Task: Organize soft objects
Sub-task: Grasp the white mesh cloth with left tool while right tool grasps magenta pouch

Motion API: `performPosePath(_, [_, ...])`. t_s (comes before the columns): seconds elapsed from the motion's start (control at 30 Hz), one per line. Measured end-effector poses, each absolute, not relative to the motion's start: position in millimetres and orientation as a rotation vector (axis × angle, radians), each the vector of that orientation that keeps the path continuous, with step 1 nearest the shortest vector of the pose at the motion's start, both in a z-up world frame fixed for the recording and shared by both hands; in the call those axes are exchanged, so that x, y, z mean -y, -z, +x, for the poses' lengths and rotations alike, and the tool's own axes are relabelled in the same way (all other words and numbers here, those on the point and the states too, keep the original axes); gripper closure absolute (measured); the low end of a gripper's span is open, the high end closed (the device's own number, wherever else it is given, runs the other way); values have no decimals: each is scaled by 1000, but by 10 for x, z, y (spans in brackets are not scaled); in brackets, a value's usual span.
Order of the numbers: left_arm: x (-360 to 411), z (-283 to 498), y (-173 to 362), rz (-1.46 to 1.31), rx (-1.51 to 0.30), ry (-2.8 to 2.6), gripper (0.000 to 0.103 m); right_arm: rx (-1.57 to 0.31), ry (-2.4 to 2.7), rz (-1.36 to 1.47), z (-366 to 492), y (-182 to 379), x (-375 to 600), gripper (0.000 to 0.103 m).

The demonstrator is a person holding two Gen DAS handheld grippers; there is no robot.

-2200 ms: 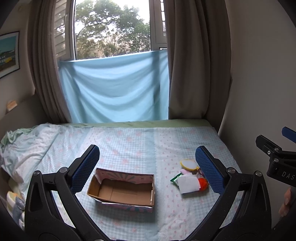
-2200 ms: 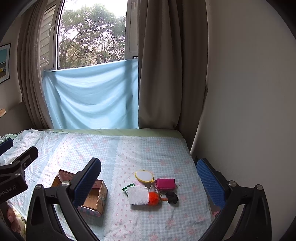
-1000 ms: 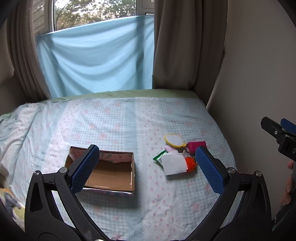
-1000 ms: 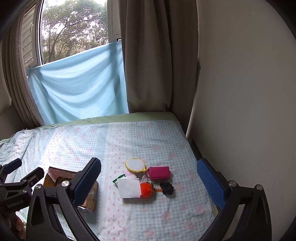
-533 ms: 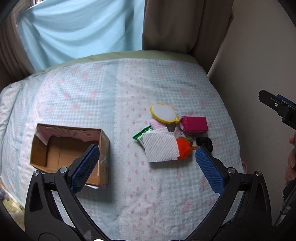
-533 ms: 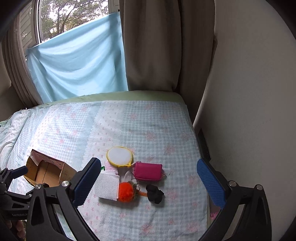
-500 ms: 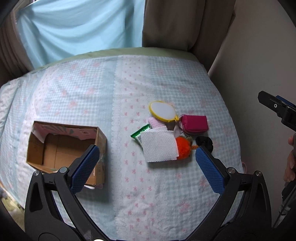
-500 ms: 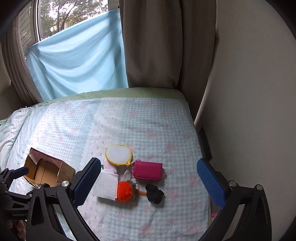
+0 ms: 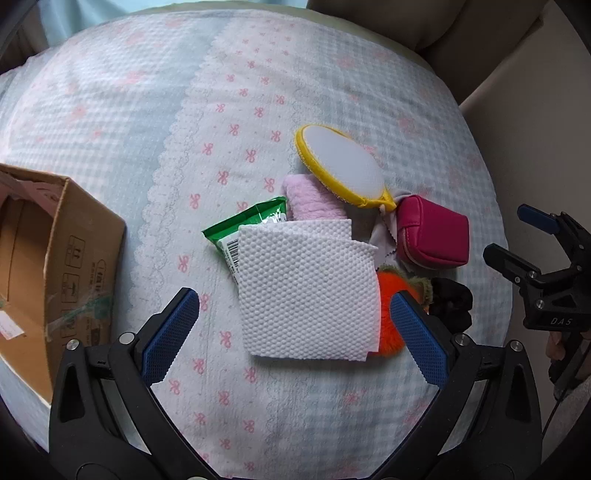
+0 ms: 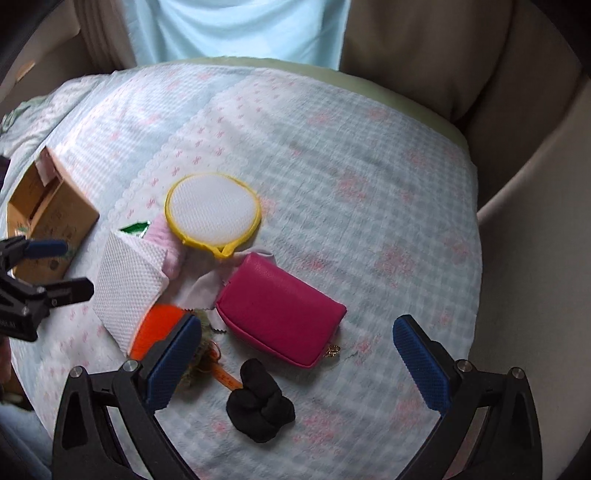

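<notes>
A pile of soft items lies on the checked bedspread [image 9: 110, 110]. A folded white cloth [image 9: 306, 288] tops it, covering part of a green packet [image 9: 243, 225], a pink towel [image 9: 310, 201] and an orange plush [image 9: 389, 291]. Beside them lie a yellow-rimmed mesh pouch [image 9: 343, 170], a magenta purse [image 10: 280, 308] and a black soft toy [image 10: 258, 406]. My left gripper [image 9: 293, 332] hovers open over the white cloth's near edge. My right gripper [image 10: 297, 362] hangs open above the purse and the black toy. An open cardboard box [image 9: 48, 266] sits to the left.
A beige wall [image 10: 535, 258] borders the bed on the right, with brown curtains [image 10: 424, 40] and a light blue cloth [image 10: 240, 26] at the far end. A person's fingers [image 9: 554, 341] hold the right gripper's handle.
Both grippers have dropped and moved forward towards the pile, which now looms much larger. The box has slid to the left edge of both views. Nothing has been gripped.
</notes>
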State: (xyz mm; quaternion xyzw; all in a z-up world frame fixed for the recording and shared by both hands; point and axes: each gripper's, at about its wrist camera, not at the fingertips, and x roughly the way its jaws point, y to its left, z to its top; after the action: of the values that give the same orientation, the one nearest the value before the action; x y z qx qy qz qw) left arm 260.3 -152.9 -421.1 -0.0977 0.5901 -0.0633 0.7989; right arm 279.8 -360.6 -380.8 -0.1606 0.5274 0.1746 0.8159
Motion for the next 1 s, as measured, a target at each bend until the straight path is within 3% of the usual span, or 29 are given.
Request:
performPosePath(0.3, [1482,2784,4690,-294,-1320,128,9,-1157,-649,-701,3013,4465,3392,0])
performPosePath(0.47, [1513,2802,4814,-297,-1342,144,25,-1178,-725,-772,3089,4616,3280,2])
performPosePath(0.6, [1436,2801,4838,-326,-1354,132,43,-1235,-794,-771,3137,4649,3222,26])
performPosePath(0.77, [1347,2785,4789,-364,-1350,135,61,-1240,-800,-770,3093,4629,3187,42])
performPosePath(1.0, [1257,2703,4683,-353,-1336,133,64,-1247,-770,-706,2956,4522,3241,53])
